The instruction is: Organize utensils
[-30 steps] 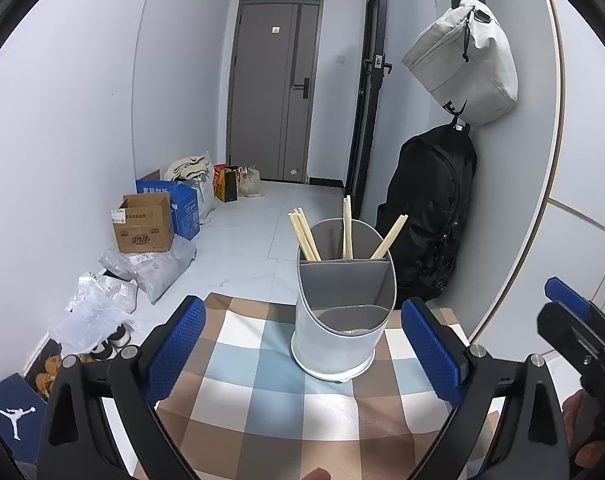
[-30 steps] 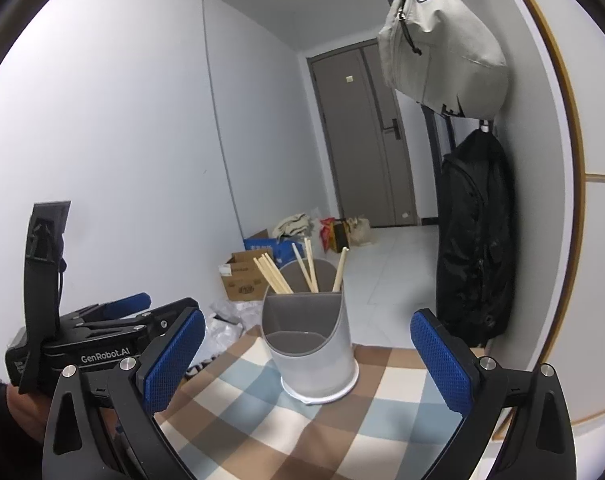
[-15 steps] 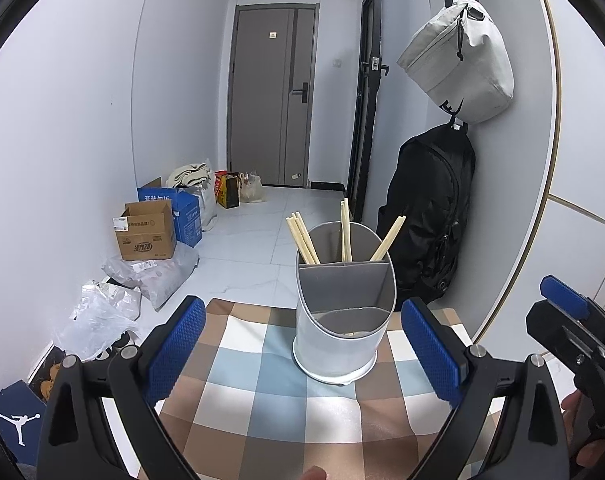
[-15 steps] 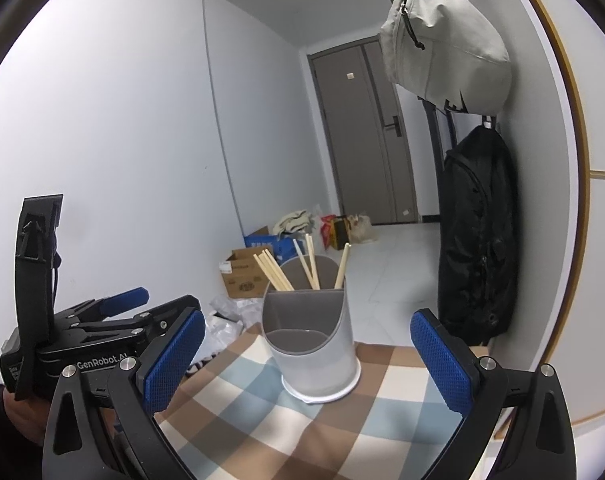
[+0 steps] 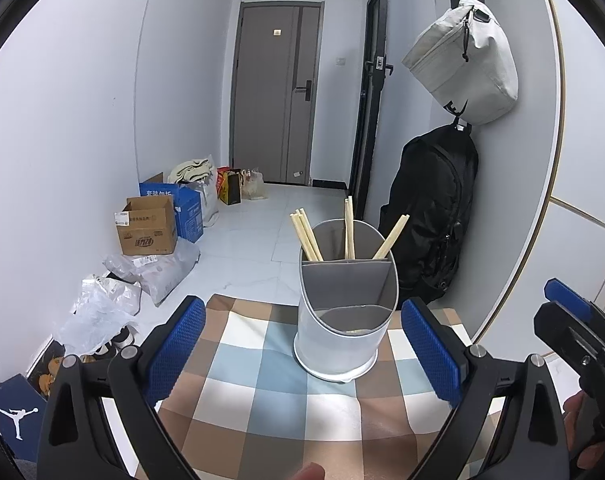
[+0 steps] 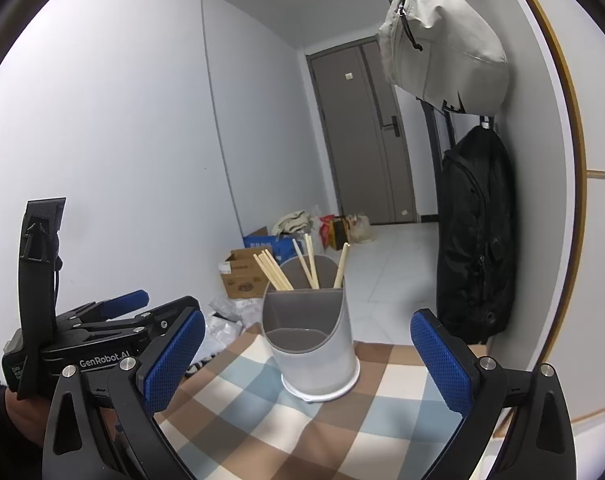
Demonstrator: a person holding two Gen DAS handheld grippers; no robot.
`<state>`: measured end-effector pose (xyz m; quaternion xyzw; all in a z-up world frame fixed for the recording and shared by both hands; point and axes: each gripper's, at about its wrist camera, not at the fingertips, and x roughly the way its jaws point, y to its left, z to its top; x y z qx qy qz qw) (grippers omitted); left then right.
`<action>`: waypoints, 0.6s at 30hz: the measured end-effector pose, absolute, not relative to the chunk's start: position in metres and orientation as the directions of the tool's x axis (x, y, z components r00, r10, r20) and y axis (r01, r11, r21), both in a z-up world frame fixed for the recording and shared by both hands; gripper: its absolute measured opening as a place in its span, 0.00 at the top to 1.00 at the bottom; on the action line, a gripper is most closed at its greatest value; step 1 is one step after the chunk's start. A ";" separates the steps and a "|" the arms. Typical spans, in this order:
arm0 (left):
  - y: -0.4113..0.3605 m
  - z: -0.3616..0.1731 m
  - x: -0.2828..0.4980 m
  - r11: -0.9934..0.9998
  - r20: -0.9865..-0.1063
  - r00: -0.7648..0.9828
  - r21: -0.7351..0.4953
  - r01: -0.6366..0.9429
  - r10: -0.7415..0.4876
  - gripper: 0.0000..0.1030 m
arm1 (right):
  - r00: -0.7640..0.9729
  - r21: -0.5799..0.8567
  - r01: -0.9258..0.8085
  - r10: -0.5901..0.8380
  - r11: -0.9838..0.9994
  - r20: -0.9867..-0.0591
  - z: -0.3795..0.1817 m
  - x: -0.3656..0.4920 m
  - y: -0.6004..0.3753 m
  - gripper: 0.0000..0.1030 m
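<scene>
Both my tongs, left gripper (image 5: pixel 302 354) and right gripper (image 6: pixel 308 354), spread and empty; divided utensil holder (image 5: pixel 344 316) with chopsticks (image 5: pixel 348 234) stands frame-centre on checked cloth (image 5: pixel 238 396); a careless nudge likely tips it.

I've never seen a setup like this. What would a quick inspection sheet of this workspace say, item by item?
Surface: checkered tablecloth in brown, blue and white covers the table.
Job's things: grey utensil holder stands upright; wooden chopsticks sit in its rear compartment; front compartment looks nearly empty.
Clutter: nothing seen on the cloth.
Grippers: left gripper and right gripper both have jaws open, holding nothing, apart from the holder.
Cables: nothing seen.
Surroundings: cardboard box, plastic bags, black backpack, grey bag, closed door.
</scene>
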<state>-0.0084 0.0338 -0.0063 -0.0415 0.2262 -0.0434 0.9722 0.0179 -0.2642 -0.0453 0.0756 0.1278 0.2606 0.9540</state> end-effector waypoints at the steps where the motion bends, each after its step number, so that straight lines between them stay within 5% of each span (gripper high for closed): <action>1: 0.034 -0.006 -0.008 0.993 -0.436 0.894 -0.103 0.064 -0.103 0.07 | 0.832 0.210 -0.478 0.516 0.853 -0.204 -0.045 0.018 -0.264 0.00; 18: 0.035 -0.006 -0.009 0.993 -0.432 0.897 -0.103 0.057 -0.096 0.07 | 0.834 0.208 -0.478 0.515 0.854 -0.197 -0.045 0.017 -0.264 0.00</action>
